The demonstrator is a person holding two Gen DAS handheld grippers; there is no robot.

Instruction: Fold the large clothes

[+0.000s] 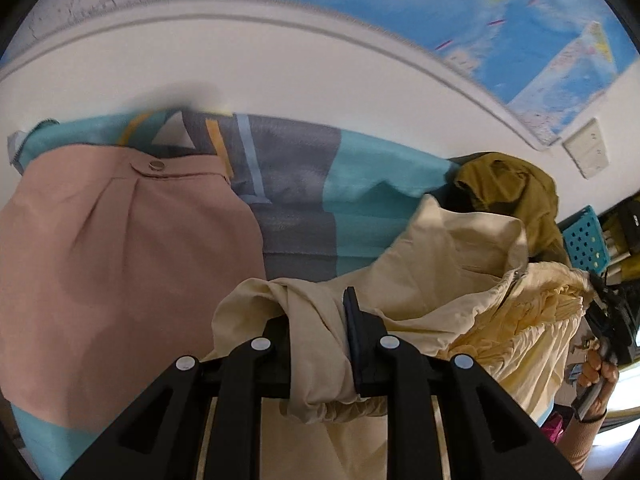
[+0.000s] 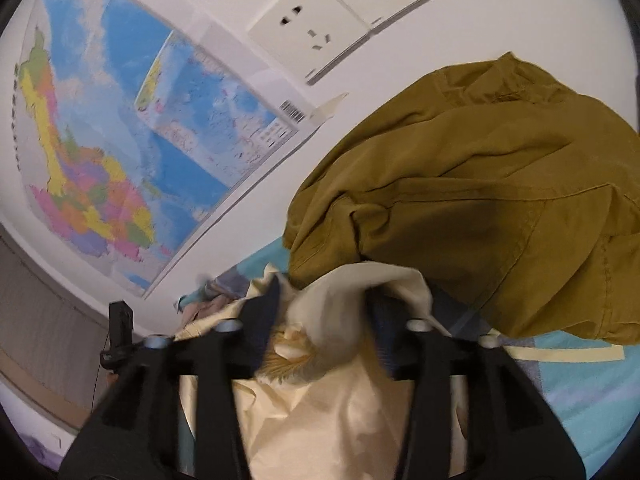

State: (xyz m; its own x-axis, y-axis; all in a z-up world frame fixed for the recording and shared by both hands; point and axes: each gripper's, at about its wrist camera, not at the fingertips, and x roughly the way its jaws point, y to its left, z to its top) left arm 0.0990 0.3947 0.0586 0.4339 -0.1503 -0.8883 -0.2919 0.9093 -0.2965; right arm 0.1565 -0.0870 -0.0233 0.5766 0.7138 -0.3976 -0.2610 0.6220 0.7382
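A cream-yellow garment [image 1: 448, 264] lies bunched on the bed, its pleated part to the right. My left gripper [image 1: 316, 320] is shut on a rolled fold of it, and the cloth wraps over the left finger and hangs below. In the right wrist view the same cream garment [image 2: 340, 408] spreads under my right gripper [image 2: 324, 312]. Its jaws stand apart, and a peak of the cloth stands loosely between them. A person's hand [image 1: 596, 368] holds that gripper at the right edge of the left wrist view.
A pink garment with a button [image 1: 120, 260] lies flat at the left on the teal and grey sheet [image 1: 296, 200]. An olive garment [image 2: 480, 200] is heaped at the back right by the wall. Wall map [image 2: 120, 140], sockets [image 2: 316, 20], blue basket [image 1: 586, 240] at the right.
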